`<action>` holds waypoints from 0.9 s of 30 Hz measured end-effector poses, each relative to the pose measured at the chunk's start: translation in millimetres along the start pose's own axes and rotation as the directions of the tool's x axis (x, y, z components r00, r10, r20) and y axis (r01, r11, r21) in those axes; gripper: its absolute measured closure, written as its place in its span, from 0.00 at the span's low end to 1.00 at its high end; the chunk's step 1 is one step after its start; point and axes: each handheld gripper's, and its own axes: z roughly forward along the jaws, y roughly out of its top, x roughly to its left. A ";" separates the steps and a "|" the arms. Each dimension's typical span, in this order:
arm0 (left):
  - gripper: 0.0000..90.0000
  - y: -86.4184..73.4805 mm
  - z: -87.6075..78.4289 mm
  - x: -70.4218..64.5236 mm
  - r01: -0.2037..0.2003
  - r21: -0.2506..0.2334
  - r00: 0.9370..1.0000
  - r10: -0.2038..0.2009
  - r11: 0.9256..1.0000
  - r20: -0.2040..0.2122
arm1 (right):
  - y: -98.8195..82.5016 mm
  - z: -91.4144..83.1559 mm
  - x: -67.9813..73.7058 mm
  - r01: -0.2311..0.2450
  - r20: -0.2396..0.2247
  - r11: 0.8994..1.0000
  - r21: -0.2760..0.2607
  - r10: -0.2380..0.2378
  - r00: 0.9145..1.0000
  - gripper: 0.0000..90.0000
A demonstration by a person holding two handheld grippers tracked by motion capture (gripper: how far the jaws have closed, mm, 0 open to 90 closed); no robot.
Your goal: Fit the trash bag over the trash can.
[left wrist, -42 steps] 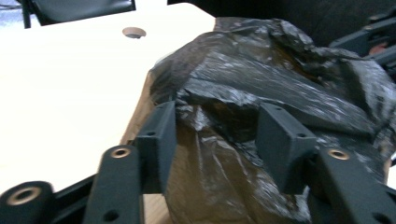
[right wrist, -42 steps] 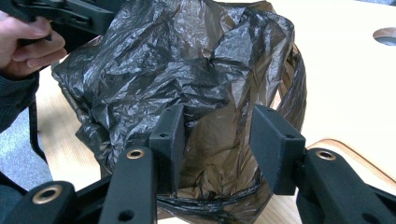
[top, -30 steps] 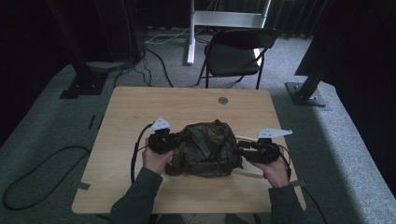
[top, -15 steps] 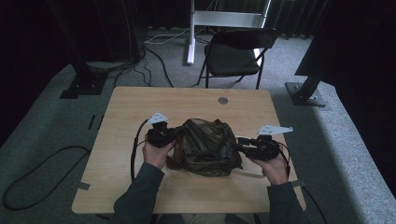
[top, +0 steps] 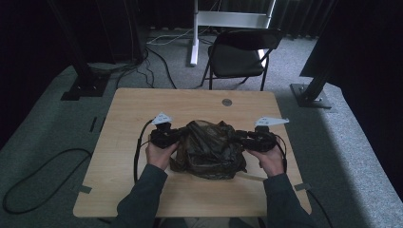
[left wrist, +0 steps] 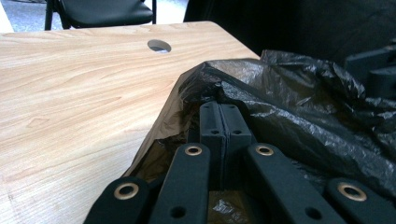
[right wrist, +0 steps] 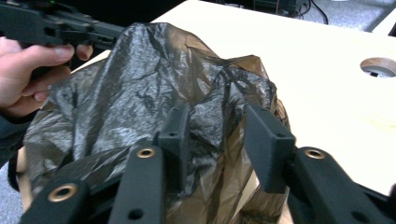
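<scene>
— Since a second ago the black plastic bag (top: 209,148) has been drawn out wider between the two hands, and the right gripper (top: 242,137) has slid outward from the bag's middle.

— Where does the bag lie?

— On the wooden table (top: 133,109), on the person's side of the round hole (top: 227,102) in the tabletop, crumpled into a loose heap.

— And the left gripper (top: 177,137)?

— At the bag's left edge, jaws pressed together with a fold of the film pinched between them, as the left gripper view shows (left wrist: 219,128).

— The right one?

— At the bag's right edge. Its jaws have just been closing, yet a gap remains; a ridge of bag stands between the pads (right wrist: 268,140), not yet squeezed.

— Anything past the table?

— Beyond the hole, a black folding chair (top: 240,54) on grey carpet.
</scene>
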 end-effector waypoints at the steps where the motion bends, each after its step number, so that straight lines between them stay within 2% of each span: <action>1: 1.00 -0.4 0.1 0.0 -0.005 0.004 1.000 0.005 1.000 -0.003 | 0.5 1.8 -1.1 -0.006 0.002 1.000 0.005 0.006 1.000 0.73; 4: 1.00 -0.6 -0.3 2.2 -0.002 0.003 1.000 0.002 1.000 -0.007 | -0.2 4.3 -5.2 -0.014 0.005 1.000 0.016 0.014 1.000 0.89; 5: 1.00 -0.4 -0.4 2.9 0.000 0.001 1.000 0.000 1.000 -0.008 | -0.2 4.3 -5.2 -0.014 0.005 1.000 0.016 0.014 1.000 0.89; 6: 1.00 -0.4 -0.3 3.7 0.005 -0.002 1.000 -0.005 1.000 -0.010 | -0.9 5.1 -7.4 -0.018 0.010 1.000 0.023 0.018 1.000 0.94; 11: 1.00 -1.1 0.4 7.1 0.012 0.004 1.000 -0.012 1.000 -0.021 | -1.7 5.0 -11.3 -0.035 0.015 0.999 0.022 0.035 0.999 1.00; 22: 1.00 -1.6 6.5 17.2 0.055 -0.004 0.998 -0.055 0.998 -0.029 | -2.1 8.0 -23.5 -0.056 0.077 0.998 0.037 0.053 0.996 1.00; 27: 1.00 -4.9 13.2 24.2 0.066 0.033 0.997 -0.064 0.997 -0.048 | -6.3 13.8 -30.9 -0.077 0.105 0.995 0.062 0.070 0.992 1.00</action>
